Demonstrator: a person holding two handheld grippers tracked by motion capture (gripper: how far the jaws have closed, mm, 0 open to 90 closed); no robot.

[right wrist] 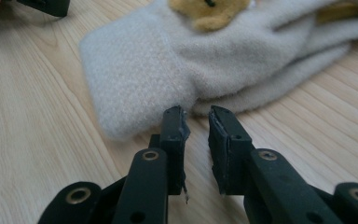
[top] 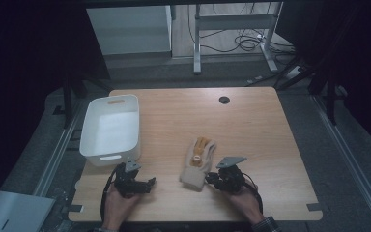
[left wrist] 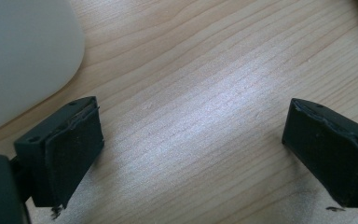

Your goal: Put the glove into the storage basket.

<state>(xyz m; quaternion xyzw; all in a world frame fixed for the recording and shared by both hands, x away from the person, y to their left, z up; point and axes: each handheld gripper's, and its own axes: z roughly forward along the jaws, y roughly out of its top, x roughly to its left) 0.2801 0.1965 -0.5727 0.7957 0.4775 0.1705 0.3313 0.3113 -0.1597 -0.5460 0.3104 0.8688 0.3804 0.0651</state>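
We count one cream knitted glove (top: 199, 163) bearing one tan bear motif (top: 200, 145), one white plastic bin (top: 110, 129), and one wooden table (top: 251, 125) with one black grommet (top: 224, 100). We count two grippers, left (top: 147, 183) and right (top: 210, 179), and beyond the table one white desk frame (top: 234, 29).

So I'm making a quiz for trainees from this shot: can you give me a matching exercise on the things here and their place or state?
Things:
1. basket
2. mitten
3. left gripper
4. right gripper

Place or state:
A. jaws wide apart over bare wood
B. white, at the table's left edge
C. jaws nearly together at the cloth's edge
D. cream, lying flat with a tan bear on it

Pairs: 1-B, 2-D, 3-A, 4-C
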